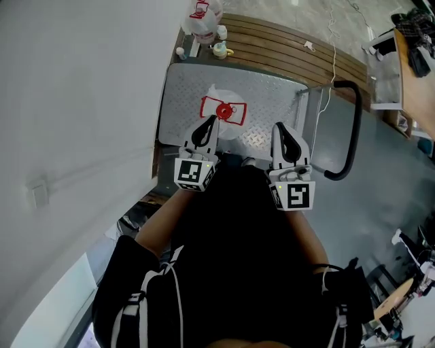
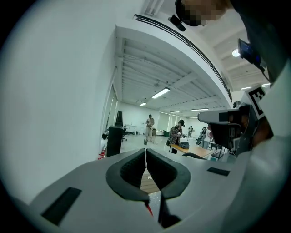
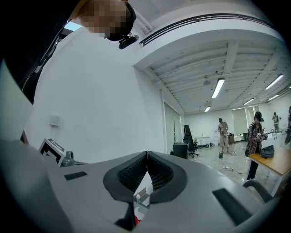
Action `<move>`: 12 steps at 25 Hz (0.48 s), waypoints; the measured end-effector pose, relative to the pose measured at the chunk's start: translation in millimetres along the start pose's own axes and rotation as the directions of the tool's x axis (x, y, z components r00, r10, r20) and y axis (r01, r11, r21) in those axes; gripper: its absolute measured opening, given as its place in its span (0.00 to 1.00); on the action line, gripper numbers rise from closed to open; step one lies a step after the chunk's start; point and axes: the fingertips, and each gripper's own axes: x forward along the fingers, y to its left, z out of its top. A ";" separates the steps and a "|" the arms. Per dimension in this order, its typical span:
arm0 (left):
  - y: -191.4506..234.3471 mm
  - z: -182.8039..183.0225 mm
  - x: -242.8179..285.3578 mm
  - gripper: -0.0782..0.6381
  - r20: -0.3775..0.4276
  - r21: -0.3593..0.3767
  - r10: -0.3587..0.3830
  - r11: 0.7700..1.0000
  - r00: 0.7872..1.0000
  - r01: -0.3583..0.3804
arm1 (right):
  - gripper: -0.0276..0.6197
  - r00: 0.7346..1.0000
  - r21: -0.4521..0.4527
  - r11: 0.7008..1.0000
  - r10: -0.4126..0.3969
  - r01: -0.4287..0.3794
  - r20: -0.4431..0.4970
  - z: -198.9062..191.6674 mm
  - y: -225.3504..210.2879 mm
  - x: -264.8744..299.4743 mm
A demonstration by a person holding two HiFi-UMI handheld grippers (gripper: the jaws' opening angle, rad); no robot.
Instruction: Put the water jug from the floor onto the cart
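Seen from above in the head view, the clear water jug (image 1: 223,111) with a red cap and red handle stands upright on the cart's metal deck (image 1: 272,95). My left gripper (image 1: 209,124) hovers over the jug's near edge, its jaws shut with nothing between them. My right gripper (image 1: 281,130) is a little to the jug's right, above the deck, and it too is shut and empty. In the left gripper view the pads (image 2: 136,170) meet with only a thin line between them. The right gripper view shows its pads (image 3: 159,173) closed the same way.
The cart's black push handle (image 1: 350,136) curves at the deck's right. A white wall (image 1: 75,102) runs along the left. Beyond the cart another jug (image 1: 202,20) and small bottles (image 1: 220,49) sit on wooden slats (image 1: 292,47). Desks and gear crowd the right edge.
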 end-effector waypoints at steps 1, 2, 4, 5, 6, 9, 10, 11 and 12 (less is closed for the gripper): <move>-1.0 -0.5 0.7 0.14 -0.006 0.004 -0.005 1.000 1.000 0.005 | 0.07 1.000 -0.003 1.000 0.000 0.000 0.005 1.7 0.4 0.2; -1.9 -1.2 1.3 0.14 -0.011 0.007 -0.007 1.000 1.000 0.007 | 0.07 1.000 -0.005 1.000 0.000 0.000 0.009 3.0 0.7 0.3; -3.3 -1.8 1.5 0.14 -0.013 0.014 -0.009 1.000 1.000 0.009 | 0.07 1.000 -0.010 1.000 -0.001 0.001 0.011 4.6 1.3 0.1; -3.6 -1.7 1.1 0.14 -0.012 0.015 -0.010 1.000 1.000 0.010 | 0.07 1.000 -0.013 1.000 0.000 0.000 0.011 5.0 1.9 -0.1; -3.4 -1.6 0.6 0.14 -0.009 0.016 -0.010 1.000 1.000 0.010 | 0.07 1.000 -0.016 1.000 0.001 0.000 0.011 5.2 2.5 -0.2; -0.5 -2.8 -0.5 0.14 -0.007 0.013 -0.003 1.000 1.000 0.003 | 0.07 1.000 -0.023 1.000 0.000 0.000 0.009 5.5 2.9 0.0; 1.0 -3.5 -0.9 0.14 -0.007 0.010 0.002 1.000 1.000 -0.002 | 0.07 1.000 -0.024 1.000 0.000 0.000 0.008 5.5 3.2 0.2; 2.3 -3.9 -1.4 0.14 -0.008 0.006 0.008 1.000 1.000 -0.008 | 0.07 1.000 -0.025 1.000 0.001 -0.001 0.007 5.5 3.6 0.5; 3.4 -4.3 -2.0 0.14 -0.009 0.003 0.013 1.000 1.000 -0.013 | 0.07 1.000 -0.026 1.000 0.002 -0.002 0.005 5.3 4.0 0.8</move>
